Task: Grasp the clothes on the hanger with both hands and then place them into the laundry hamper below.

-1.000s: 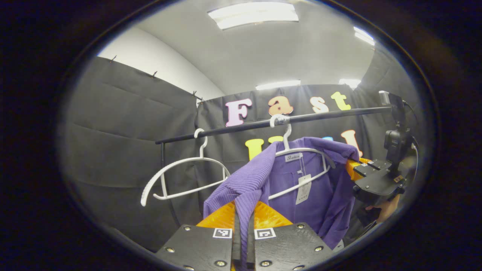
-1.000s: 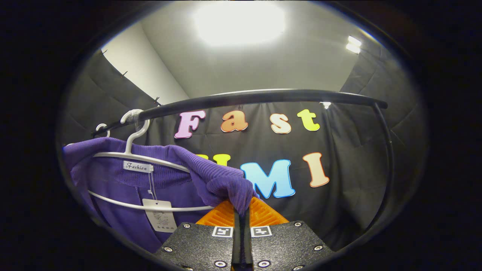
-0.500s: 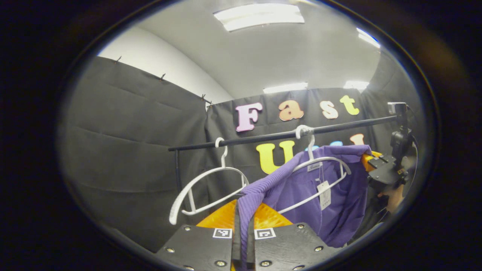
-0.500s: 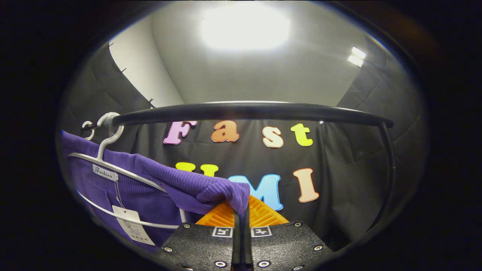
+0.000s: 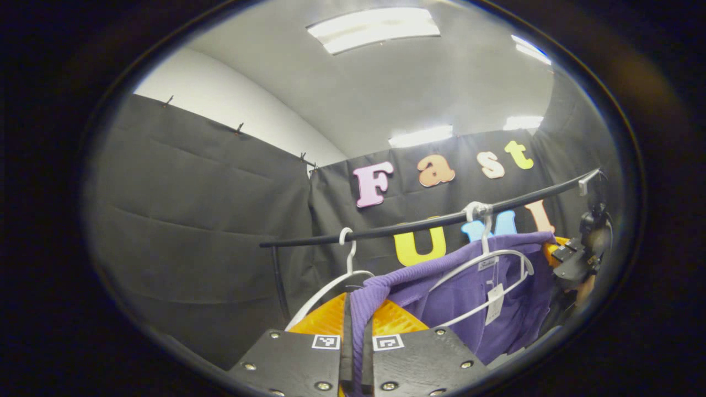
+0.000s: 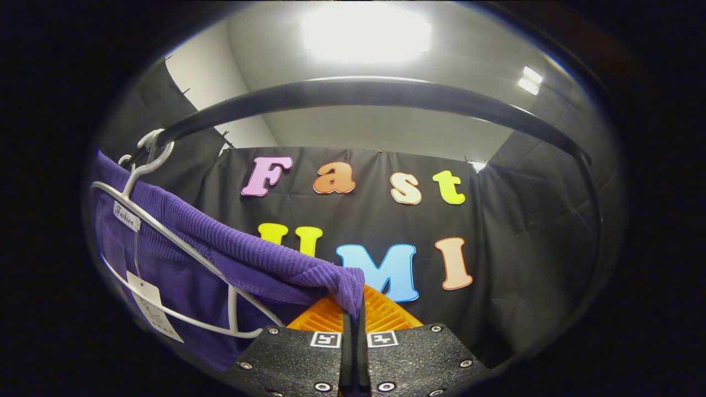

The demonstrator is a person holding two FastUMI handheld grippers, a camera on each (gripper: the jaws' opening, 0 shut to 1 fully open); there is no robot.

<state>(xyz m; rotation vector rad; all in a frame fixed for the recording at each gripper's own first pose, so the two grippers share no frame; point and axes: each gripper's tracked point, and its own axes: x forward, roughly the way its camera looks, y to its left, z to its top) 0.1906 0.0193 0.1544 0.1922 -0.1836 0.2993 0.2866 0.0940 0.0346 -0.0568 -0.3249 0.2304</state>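
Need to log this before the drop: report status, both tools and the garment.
Left tool and right tool both shut on purple sweater. Sweater pulled half off white hanger. Hanger still hooked on rail.

My left gripper view looked forward and upward over its closed jaws, with the rail (image 5: 419, 223) well beyond them and the other gripper (image 5: 573, 259) far off to the right. My right gripper view sat much nearer, tilted up under that rail (image 6: 386, 96). Both shared the purple garment (image 5: 469, 286) (image 6: 231, 253) and its white hanger (image 5: 485, 259) (image 6: 165, 231).
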